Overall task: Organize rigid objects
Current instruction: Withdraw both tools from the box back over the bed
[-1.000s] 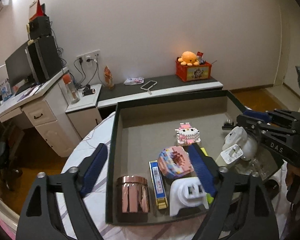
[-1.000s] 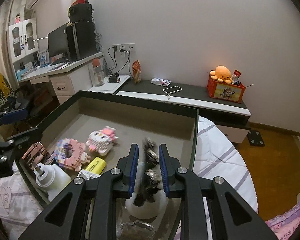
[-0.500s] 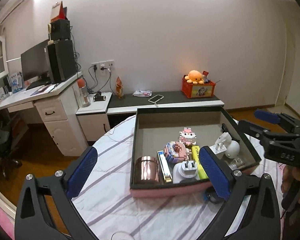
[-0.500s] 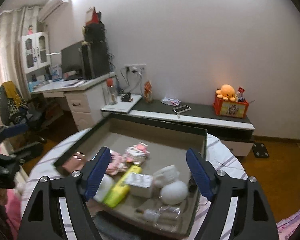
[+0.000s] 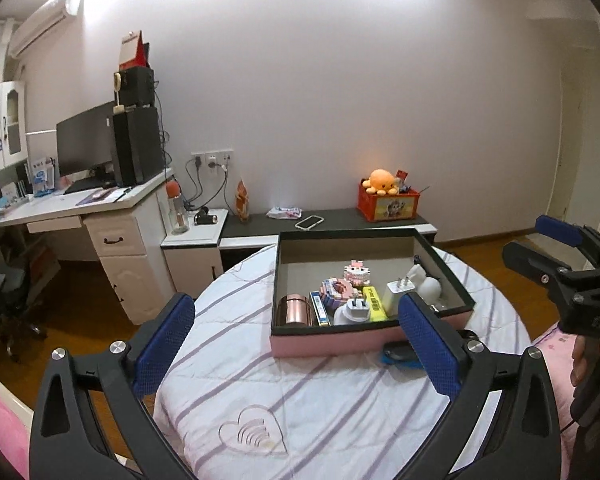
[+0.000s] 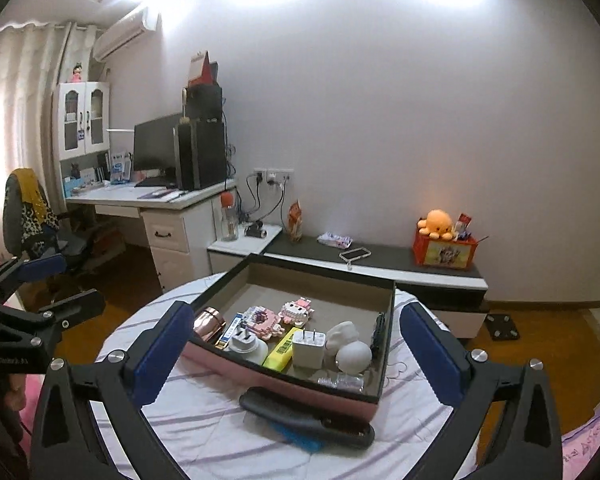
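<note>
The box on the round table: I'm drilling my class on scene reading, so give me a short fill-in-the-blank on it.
1. The copper tin lies ___ the box.
2. The black brush lies ___ the box, on the striped cloth.
3. The yellow block lies between two white ___.
4. The outer wall of the box is ___.

Missing words: inside; outside; plugs; pink
</note>
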`<state>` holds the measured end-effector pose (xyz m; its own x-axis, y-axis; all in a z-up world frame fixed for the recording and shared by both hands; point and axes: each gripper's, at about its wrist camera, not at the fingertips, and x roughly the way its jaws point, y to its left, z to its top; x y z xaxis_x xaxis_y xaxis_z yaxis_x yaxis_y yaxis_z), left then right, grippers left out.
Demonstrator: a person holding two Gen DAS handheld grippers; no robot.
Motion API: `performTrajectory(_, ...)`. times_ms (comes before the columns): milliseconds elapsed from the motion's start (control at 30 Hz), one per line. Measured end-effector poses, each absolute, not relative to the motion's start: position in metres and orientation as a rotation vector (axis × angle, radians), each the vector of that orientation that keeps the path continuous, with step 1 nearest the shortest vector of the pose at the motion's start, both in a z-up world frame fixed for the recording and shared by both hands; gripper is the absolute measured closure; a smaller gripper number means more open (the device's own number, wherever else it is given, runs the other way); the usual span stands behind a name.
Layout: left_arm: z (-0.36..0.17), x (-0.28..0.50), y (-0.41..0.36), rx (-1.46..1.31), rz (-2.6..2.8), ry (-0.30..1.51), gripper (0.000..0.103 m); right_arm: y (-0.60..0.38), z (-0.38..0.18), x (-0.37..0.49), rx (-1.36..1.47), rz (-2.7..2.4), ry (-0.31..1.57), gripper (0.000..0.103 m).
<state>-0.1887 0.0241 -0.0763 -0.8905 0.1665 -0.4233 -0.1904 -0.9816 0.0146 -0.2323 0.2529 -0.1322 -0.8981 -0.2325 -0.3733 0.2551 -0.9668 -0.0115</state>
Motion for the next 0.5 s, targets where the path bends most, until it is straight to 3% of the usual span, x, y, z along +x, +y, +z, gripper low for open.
performTrajectory(500, -0.08, -0.144, 0.011, -0.669, 2.893, 0.105, 0.0, 0.29, -0.129, -0.176, 0.541, -2.928, -0.025, 0.0)
